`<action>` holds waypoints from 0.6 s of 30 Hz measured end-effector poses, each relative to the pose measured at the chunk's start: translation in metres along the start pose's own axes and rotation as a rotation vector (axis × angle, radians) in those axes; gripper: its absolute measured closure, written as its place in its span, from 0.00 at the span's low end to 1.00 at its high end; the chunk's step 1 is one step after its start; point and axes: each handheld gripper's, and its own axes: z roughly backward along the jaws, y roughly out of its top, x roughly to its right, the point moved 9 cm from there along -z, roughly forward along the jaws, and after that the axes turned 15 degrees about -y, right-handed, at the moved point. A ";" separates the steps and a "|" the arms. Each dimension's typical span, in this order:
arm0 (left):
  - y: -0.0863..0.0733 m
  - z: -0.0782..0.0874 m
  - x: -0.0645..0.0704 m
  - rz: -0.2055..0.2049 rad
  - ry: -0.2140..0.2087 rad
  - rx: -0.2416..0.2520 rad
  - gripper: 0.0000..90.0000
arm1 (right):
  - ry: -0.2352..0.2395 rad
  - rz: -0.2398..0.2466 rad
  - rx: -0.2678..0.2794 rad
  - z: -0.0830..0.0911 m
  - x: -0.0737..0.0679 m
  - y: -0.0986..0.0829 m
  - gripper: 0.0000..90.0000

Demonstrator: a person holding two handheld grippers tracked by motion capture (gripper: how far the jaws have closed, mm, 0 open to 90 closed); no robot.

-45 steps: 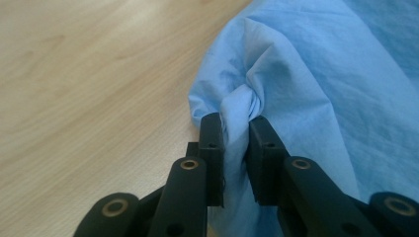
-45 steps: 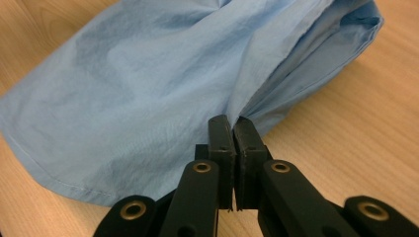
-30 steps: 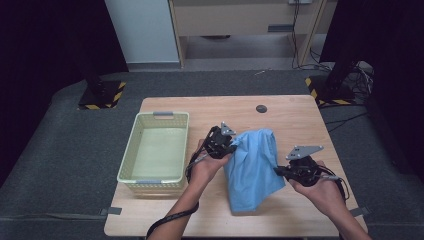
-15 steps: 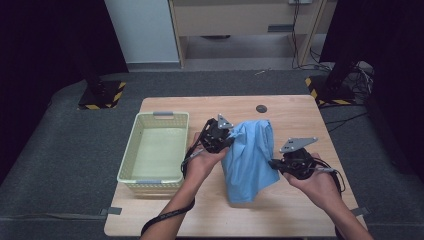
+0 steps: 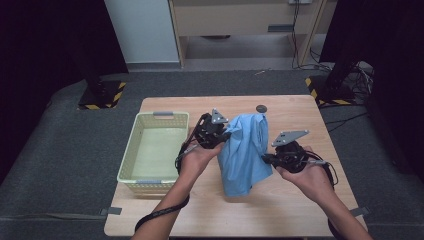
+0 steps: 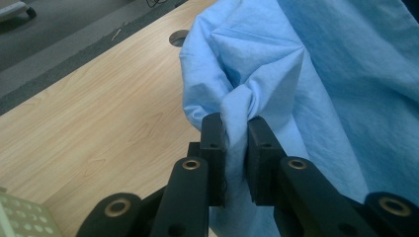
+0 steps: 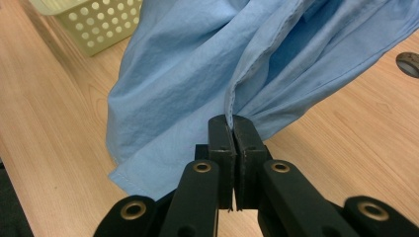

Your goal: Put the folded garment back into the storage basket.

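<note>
A light blue cloth (image 5: 245, 152) hangs between my two grippers above the middle of the wooden table (image 5: 290, 212), its lower end resting on the wood. My left gripper (image 5: 226, 134) is shut on a bunched fold of the blue cloth (image 6: 306, 74) near its upper left. My right gripper (image 5: 264, 158) is shut on a hemmed edge of the blue cloth (image 7: 197, 89) at its right side. In the right gripper view the jaws stand pressed together on the hem.
A pale yellow perforated basket (image 5: 129, 162) stands at the table's left, empty inside; its corner (image 7: 89, 22) is seen past the cloth. A round dark cable hole (image 5: 261, 108) lies near the table's far edge. Grey floor surrounds the table.
Both grippers have moved left and slightly up with the cloth, bringing it closer to the basket. The cloth hangs more bunched than a second ago.
</note>
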 end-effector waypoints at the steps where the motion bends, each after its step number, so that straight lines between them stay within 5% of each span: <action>1: 0.000 0.002 -0.001 0.001 0.000 0.002 0.90 | 0.001 0.002 -0.002 -0.001 -0.001 0.001 0.98; 18: 0.005 0.012 -0.002 -0.018 -0.008 0.020 0.90 | 0.003 0.015 0.004 -0.006 -0.010 0.015 0.98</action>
